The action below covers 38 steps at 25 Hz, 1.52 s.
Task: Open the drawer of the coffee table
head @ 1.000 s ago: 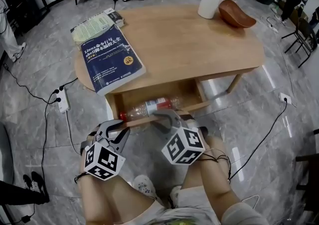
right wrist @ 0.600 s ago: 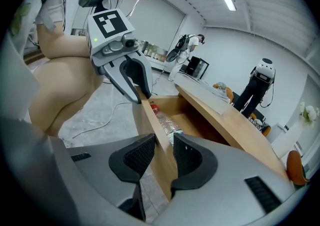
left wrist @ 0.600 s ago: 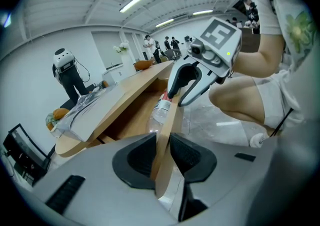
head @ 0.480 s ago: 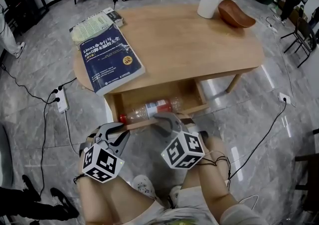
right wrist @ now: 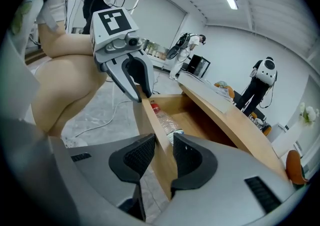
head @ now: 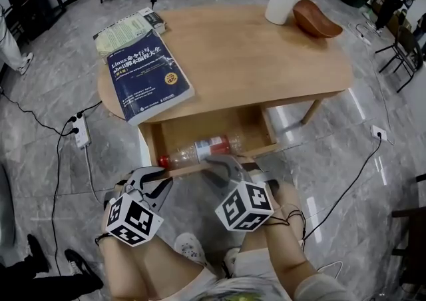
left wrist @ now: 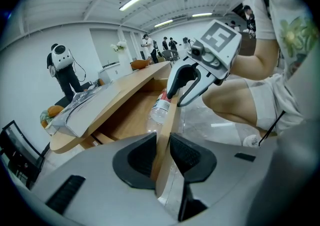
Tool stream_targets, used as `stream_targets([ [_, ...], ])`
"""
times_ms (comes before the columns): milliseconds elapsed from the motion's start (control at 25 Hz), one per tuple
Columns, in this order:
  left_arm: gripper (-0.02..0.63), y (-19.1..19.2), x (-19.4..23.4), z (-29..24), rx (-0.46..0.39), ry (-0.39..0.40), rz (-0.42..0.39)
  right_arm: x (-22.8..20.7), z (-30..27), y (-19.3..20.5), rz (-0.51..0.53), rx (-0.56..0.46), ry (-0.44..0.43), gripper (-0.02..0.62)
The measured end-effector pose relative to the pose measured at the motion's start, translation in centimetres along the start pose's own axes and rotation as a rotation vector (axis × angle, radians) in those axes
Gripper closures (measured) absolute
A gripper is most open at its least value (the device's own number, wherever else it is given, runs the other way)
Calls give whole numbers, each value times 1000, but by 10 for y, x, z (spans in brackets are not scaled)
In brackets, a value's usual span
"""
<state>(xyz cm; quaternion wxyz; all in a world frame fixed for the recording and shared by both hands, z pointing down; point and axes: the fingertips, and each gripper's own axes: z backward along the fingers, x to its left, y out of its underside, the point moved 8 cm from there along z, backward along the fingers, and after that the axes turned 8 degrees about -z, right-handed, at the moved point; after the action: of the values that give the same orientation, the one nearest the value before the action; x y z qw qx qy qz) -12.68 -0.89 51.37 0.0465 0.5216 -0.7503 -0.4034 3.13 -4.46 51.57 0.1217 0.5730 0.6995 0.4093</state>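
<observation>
The wooden coffee table [head: 266, 60] has its drawer pulled out toward me. A clear plastic bottle [head: 200, 148] with a red cap lies in the drawer. My left gripper [head: 160, 177] is shut on the drawer front [head: 190, 167] near its left end. My right gripper [head: 221, 164] is shut on the same board further right. In the left gripper view the board [left wrist: 167, 125] runs between the pads [left wrist: 142, 157] of the left gripper [left wrist: 162, 151], with the right gripper [left wrist: 186, 84] and the bottle [left wrist: 161, 107] ahead. In the right gripper view the right gripper [right wrist: 162, 157] pinches the board [right wrist: 152, 120], and the left gripper [right wrist: 136, 79] holds its far end.
On the tabletop lie a blue book [head: 150, 80] and a second book [head: 126, 30] at the left, with a white vase [head: 279, 0] and a brown bowl [head: 316, 20] at the far right. A power strip [head: 81, 132] and cables lie on the floor at the left. My knees are just below the grippers.
Both grippers keep their hold on the drawer front and have hardly moved. A bystander's feet at the lower left have shifted.
</observation>
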Motion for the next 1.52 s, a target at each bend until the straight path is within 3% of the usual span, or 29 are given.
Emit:
stream_targets([
  [1520,526,5,-23,10,-63,121,14,30,15,8,-47,43,54,480],
])
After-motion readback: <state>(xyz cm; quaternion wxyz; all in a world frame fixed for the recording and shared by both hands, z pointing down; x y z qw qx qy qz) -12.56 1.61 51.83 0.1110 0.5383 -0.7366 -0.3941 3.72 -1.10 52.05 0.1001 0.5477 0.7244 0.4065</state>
